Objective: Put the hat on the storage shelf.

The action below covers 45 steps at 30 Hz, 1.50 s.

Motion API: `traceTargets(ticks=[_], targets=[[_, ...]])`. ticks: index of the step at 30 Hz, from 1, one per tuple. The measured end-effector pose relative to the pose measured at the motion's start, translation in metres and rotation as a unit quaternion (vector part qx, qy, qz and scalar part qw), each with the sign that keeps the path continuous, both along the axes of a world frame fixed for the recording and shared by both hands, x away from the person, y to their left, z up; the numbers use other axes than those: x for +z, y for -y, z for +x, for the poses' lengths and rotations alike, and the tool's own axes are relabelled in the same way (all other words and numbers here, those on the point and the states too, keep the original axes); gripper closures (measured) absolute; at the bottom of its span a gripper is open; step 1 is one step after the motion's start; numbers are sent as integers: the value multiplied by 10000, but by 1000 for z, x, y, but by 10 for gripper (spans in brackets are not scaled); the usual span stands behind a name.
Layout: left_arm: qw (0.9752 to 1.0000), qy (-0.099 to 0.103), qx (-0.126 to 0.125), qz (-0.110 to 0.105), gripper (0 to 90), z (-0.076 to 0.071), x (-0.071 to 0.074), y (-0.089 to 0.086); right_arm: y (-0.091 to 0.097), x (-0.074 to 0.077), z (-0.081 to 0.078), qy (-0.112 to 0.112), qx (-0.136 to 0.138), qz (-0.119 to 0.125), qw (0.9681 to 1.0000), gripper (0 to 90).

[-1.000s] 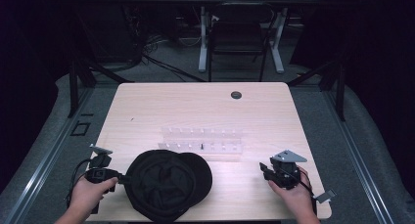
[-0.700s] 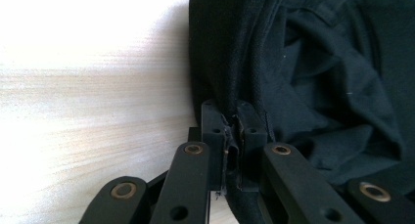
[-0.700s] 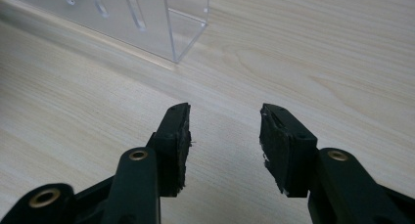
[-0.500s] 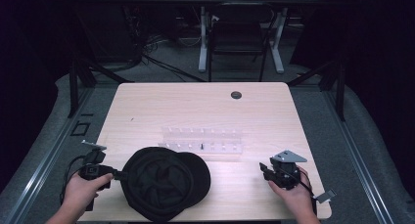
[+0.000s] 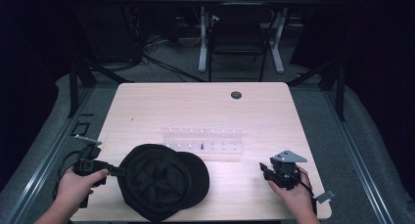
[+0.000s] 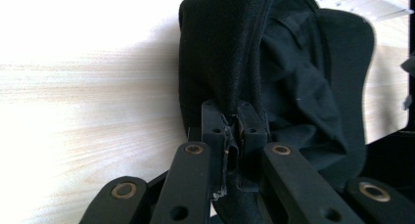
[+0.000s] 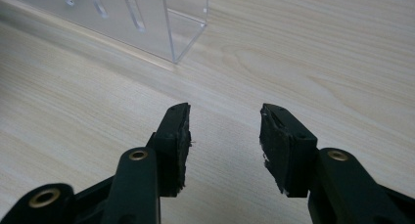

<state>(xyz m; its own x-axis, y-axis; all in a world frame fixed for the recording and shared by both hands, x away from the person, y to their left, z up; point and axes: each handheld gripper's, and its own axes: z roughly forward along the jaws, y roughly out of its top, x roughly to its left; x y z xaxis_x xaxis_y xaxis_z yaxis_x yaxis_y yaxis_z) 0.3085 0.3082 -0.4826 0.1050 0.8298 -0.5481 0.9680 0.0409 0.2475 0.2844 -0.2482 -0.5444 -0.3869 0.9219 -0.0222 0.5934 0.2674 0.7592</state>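
Two hand-held grippers are in my hands over the tabletop (image 5: 161, 106). My left hand-held gripper (image 6: 230, 131) has its jaws pressed together on the edge of the black cap (image 5: 161, 182), pinching a fold of the fabric that rises straight up between them in the left gripper view. The cap lies on the tabletop just in front of the clear plastic rack (image 5: 203, 141), toward my side, its brim end nearly touching the rack's near edge. My left hand (image 5: 78, 185) holds that gripper at the cap's left side. My right hand-held gripper (image 7: 224, 136) has its jaws well apart with bare wood between them, holding nothing; it sits to the right of the cap, apart from it, near the rack's right end.
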Motion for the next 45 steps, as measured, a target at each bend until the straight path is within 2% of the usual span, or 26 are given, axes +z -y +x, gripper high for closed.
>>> traceTargets(ticks=[3, 5, 13, 18, 24, 28, 35, 39, 45], targets=[[9999, 60, -119, 102, 856, 2, 8, -1, 0, 0, 0, -1, 4, 0, 10000, 540], [10000, 25, -60, 69, 856, 2, 11, 0, 0, 0, 0, -5, -3, -8, 10000, 540], [9997, 88, -188, 117, 856, 2, 25, 3, 0, 0, 0, 7, 11, 17, 10000, 540], [9998, 80, -140, -83, 856, 2, 37, 2, 0, 0, 0, -1, -4, -3, 10000, 540], [9996, 176, -205, -117, 857, 3, 52, 3, 0, 0, 0, -5, -3, -6, 10000, 539], [9996, 134, -190, -175, 857, 3, 57, 5, 0, 0, 0, 7, 0, -4, 10000, 539], [9987, 64, -184, -465, 857, 3, 63, 6, 1, 0, 0, -6, -15, -7, 10000, 539], [9970, 30, -151, -753, 857, 3, 69, 6, 0, 0, 0, -5, -2, 13, 10000, 538], [9949, 102, -147, -995, 857, 3, 80, 7, 0, 0, 0, 3, -2, 13, 10000, 537]])
